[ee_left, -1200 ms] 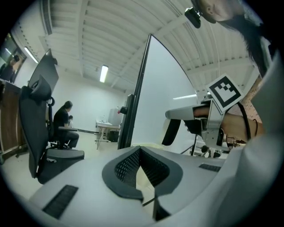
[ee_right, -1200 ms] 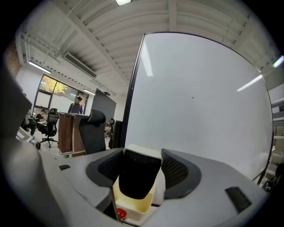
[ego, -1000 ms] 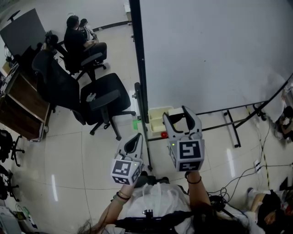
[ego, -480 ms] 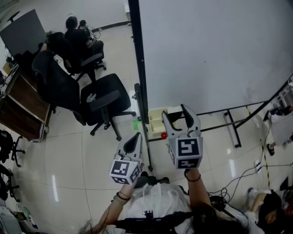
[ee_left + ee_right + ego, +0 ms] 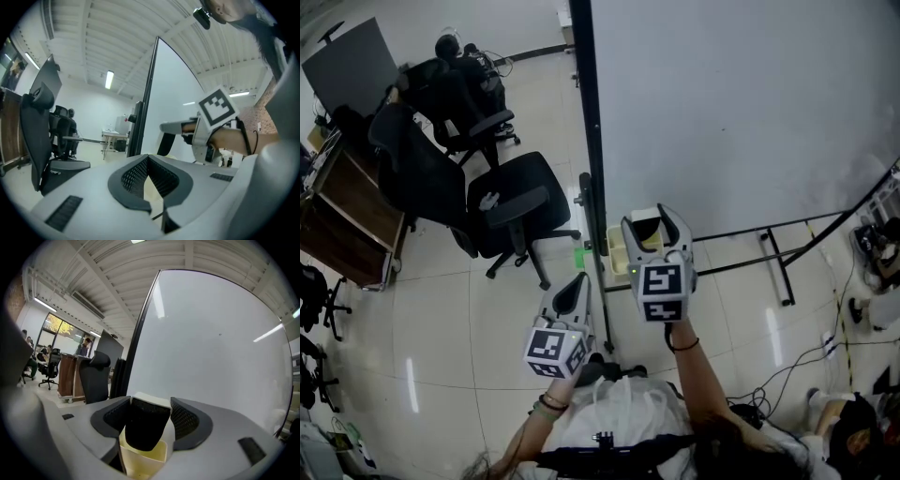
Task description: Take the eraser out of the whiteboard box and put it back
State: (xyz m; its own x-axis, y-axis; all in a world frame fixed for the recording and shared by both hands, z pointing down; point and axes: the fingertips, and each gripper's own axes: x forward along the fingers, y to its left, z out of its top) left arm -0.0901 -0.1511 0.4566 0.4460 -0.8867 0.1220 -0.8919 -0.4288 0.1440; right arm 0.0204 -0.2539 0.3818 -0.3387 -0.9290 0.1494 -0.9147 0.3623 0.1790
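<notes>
**While the eraser (image 5: 146,427) hangs clamped over the whiteboard box (image 5: 140,464), the left jaws meet on nothing**

As the right gripper view makes plain, we find the right hand-held gripper (image 5: 654,228) clamped on the eraser. The dark felt block with its white back stands tilted between the two pads. Directly below those jaws sits the pale yellow whiteboard box, open at the top. We cannot tell whether the eraser's lower end dips inside the rim or hangs just above it. Ahead of this hand-held gripper rises the whiteboard (image 5: 741,103), with its dark frame post just to the left of the jaws.

We see the left hand-held gripper (image 5: 578,281) behind and to the left of the right one, apart from the box. In its own view its jaws are together at the tips, with nothing between them. To its left a black office chair (image 5: 511,197) stands on the tiled floor (image 5: 441,309). Farther off in the same direction, a person (image 5: 450,52) sits at another chair.
</notes>
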